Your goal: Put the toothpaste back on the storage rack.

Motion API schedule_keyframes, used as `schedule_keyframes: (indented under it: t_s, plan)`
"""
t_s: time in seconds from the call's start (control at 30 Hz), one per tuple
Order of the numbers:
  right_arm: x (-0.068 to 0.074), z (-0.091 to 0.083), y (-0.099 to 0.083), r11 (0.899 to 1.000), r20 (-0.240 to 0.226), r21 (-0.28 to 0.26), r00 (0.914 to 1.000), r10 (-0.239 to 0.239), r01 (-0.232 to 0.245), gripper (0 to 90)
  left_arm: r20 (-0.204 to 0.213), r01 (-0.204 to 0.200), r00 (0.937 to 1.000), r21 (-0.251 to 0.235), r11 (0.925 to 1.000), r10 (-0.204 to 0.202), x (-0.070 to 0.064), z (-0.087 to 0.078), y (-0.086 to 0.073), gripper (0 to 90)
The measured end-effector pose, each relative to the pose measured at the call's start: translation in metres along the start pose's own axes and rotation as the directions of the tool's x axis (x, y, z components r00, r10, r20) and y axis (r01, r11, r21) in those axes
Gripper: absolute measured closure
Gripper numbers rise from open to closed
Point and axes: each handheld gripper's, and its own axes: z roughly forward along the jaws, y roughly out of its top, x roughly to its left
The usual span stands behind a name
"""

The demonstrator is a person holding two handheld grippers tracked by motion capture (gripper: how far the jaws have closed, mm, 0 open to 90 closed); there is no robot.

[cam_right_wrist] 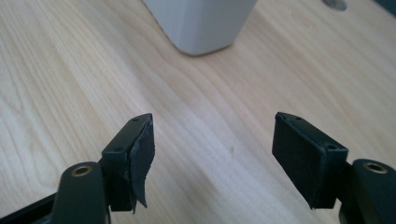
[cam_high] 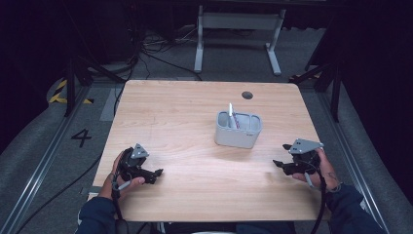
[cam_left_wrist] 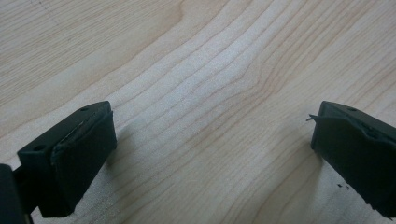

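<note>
Evidently idle: left gripper (cam_high: 157,173) and right gripper (cam_high: 278,164) both gape wide, empty, low over table (cam_high: 185,131). Approach grey holder (cam_high: 238,129) slowly, squarely; pens (cam_high: 232,115) lean.

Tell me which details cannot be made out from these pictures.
- Inside of the grey holder, high view: its own walls hide the lower parts of the white pen and the reddish one.
- Holder top, right gripper view: cut off by the upper edge.
- Dark round spot on the table, high view: too small to identify.
- Left tool: both ends are cut by the frame edges.
</note>
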Motion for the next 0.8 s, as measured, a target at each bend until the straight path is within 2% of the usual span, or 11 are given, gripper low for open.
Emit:
schedule_keyframes:
  t_s: [0.17, 0.2, 0.3, 0.47, 0.53, 0.63, 0.8]
  plan:
    - [0.000, 0.005, -0.016, 1.000, -0.031, 0.013, 0.9991, 0.028, -0.028, 29.1, 0.001, -0.001, 1.0000, 0.001, 1.0000, 0.001, 0.000, 0.000, 0.000, 0.4]
    - [-0.001, 0.005, -0.022, 0.999, -0.044, 0.009, 0.9976, 0.054, -0.054, 29.0, 0.002, 0.000, 1.0000, 0.001, 1.0000, 0.000, 0.000, 0.000, 0.000, 0.4]
    - [0.000, 0.003, -0.026, 0.998, -0.050, -0.006, 0.9963, 0.069, -0.070, 28.7, 0.002, -0.004, 1.0000, 0.000, 1.0000, 0.004, 0.001, 0.000, 0.000, 0.3]
    - [-0.002, 0.000, -0.041, 0.991, -0.076, -0.014, 0.9884, 0.131, -0.133, 28.0, 0.000, -0.009, 1.0000, -0.001, 1.0000, 0.009, 0.001, 0.000, 0.000, 0.3]
    - [-0.001, 0.000, -0.048, 0.991, -0.082, -0.005, 0.9881, 0.130, -0.131, 28.0, -0.001, -0.009, 1.0000, -0.002, 1.0000, 0.009, 0.001, 0.000, 0.000, 0.2]
    - [0.000, -0.002, -0.056, 0.989, -0.093, -0.020, 0.9854, 0.143, -0.145, 27.0, -0.001, -0.008, 1.0000, -0.002, 1.0000, 0.008, 0.001, 0.000, 0.000, 0.3]
    - [-0.002, -0.004, -0.064, 0.977, -0.104, -0.038, 0.9733, 0.205, -0.209, 23.5, 0.000, -0.008, 1.0000, -0.002, 1.0000, 0.008, 0.001, 0.000, 0.000, 0.2]
